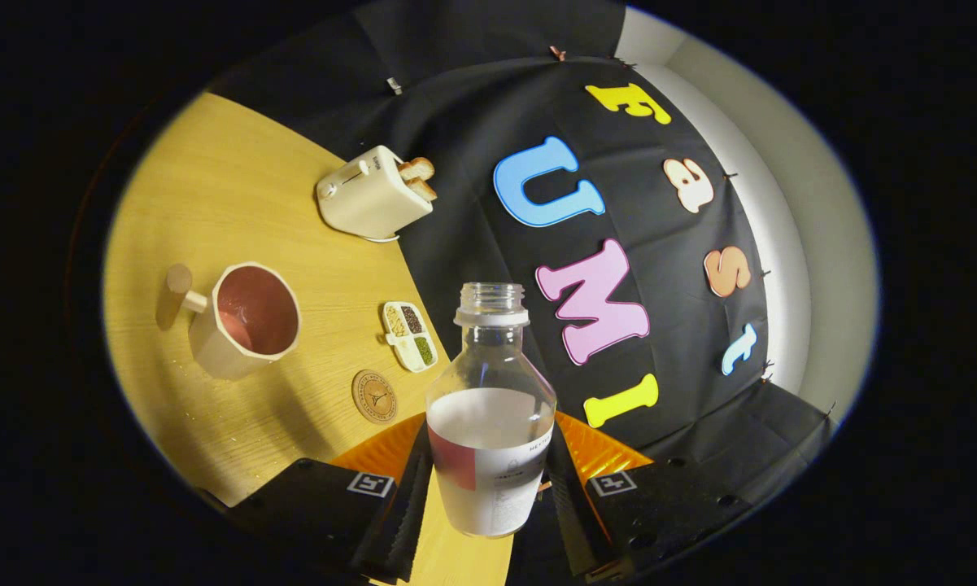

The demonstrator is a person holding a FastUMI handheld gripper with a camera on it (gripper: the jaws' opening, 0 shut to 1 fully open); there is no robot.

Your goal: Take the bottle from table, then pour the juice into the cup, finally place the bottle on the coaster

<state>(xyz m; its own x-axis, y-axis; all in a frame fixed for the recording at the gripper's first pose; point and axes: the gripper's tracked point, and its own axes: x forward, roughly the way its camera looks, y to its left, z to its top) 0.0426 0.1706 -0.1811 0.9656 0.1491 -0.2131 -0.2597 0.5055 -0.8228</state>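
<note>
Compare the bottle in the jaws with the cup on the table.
The bottle is clear with a narrow neck and a label; the cup is opaque, wide-mouthed and faceted, with a side handle. The bottle is held between the jaws of the gripper, which press on both its sides; the cup rests on the table, off to one side beyond them. Both are open-topped and uncapped.

Clear bottle with white-and-red label, beige cup reddish inside, brown coaster, yellow wood-grain table
</note>
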